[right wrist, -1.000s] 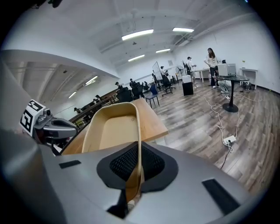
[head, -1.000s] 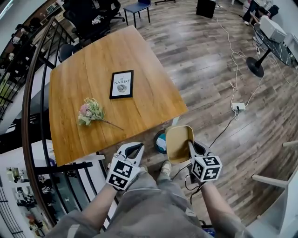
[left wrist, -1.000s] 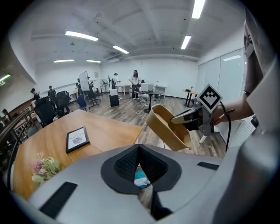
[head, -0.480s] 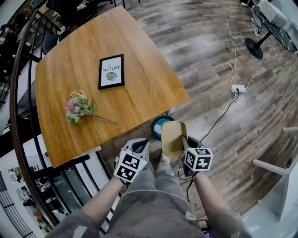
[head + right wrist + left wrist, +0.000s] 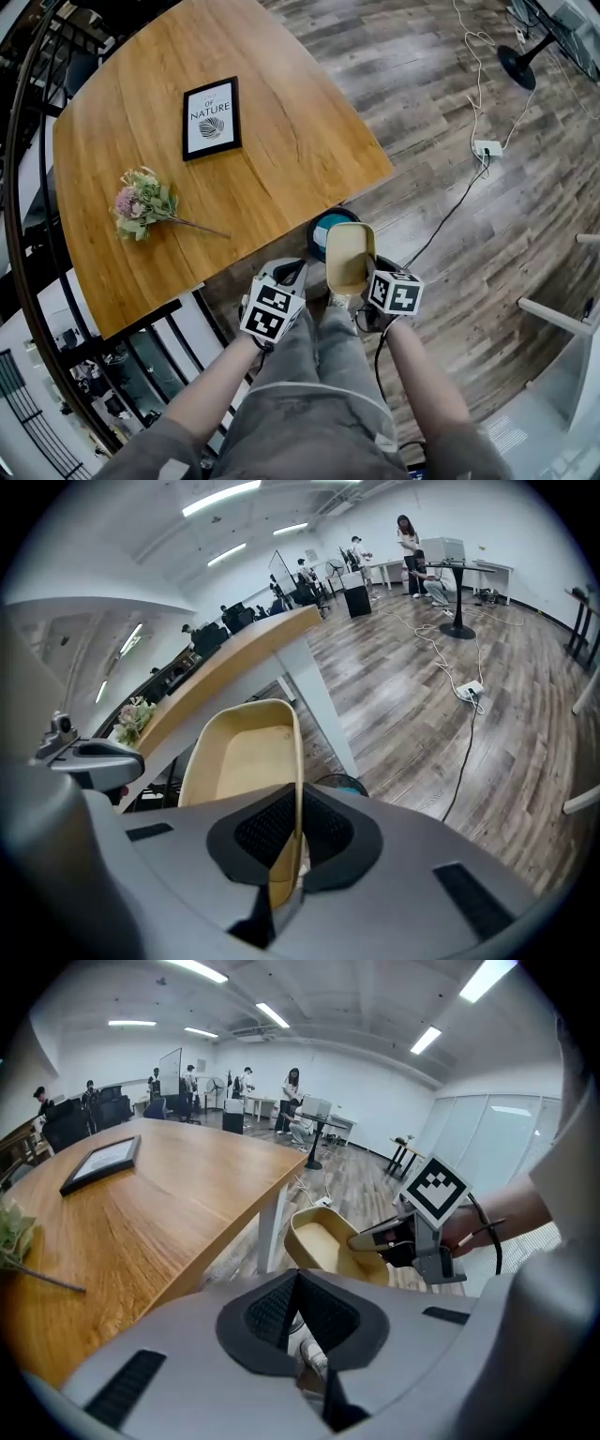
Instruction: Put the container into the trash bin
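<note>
The right gripper (image 5: pixel 369 275) is clamped on the side wall of the tan container (image 5: pixel 349 255), which juts forward beyond its jaws, open side towards the left gripper (image 5: pixel 287 273); that gripper's jaws are pressed together on nothing. In the head view the container overlaps the near rim of the trash bin (image 5: pixel 324 231), on the floor by the table (image 5: pixel 291 178) edge.

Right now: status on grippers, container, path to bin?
Left gripper shut, empty. Right gripper shut on container rim, held near trash bin. Bin beside table corner; nothing seen between.
</note>
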Available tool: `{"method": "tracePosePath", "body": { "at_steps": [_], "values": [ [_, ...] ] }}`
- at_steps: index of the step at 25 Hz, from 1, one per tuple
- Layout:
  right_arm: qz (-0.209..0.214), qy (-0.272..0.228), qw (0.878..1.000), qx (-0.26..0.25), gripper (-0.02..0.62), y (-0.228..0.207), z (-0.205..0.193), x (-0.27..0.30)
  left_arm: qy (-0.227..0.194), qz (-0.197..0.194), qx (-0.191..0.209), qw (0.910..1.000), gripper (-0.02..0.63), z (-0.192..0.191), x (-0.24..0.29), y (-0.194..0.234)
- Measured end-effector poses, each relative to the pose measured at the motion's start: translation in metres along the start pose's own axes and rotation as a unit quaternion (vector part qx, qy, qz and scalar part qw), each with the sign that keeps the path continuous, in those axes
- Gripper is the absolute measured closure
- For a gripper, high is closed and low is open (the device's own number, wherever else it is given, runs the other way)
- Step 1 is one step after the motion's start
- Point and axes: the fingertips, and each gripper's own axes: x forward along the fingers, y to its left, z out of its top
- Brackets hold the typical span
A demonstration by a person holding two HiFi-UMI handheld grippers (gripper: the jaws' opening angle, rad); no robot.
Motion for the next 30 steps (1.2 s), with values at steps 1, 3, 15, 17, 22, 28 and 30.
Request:
{"method": "tracePosePath", "body": {
  "at_steps": [1,3,15,17,22,28,30],
  "values": [
    [-0.003,0.002,1.000,0.004,0.558,-0.002,-0.003,0.008,0.005,-0.001,0.000,1.0000,0.592,-0.004,0.004,0.003],
    [-0.012,0.008,1.000,0.012,0.558,-0.009,-0.011,0.024,0.015,0.000,-0.001,0.9999,0.592,-0.017,0.012,0.009],
    [-0.050,0.024,0.997,0.055,0.558,-0.049,-0.054,0.117,0.032,-0.009,0.028,0.9990,0.592,-0.069,0.080,0.032],
    [-0.053,0.021,0.996,0.062,0.558,-0.056,-0.057,0.127,0.033,-0.011,0.029,0.9989,0.592,-0.076,0.091,0.036],
    [-0.050,0.022,0.997,0.056,0.558,-0.065,-0.070,0.167,0.039,-0.005,0.040,0.9984,0.592,-0.095,0.114,0.055],
    [-0.048,0.018,0.995,0.080,0.557,-0.076,-0.078,0.203,0.040,0.001,0.047,0.9981,0.591,-0.111,0.125,0.072],
    [-0.047,0.018,0.995,0.081,0.555,-0.077,-0.078,0.208,0.038,0.003,0.049,0.9981,0.592,-0.112,0.123,0.074]
  ]
}}
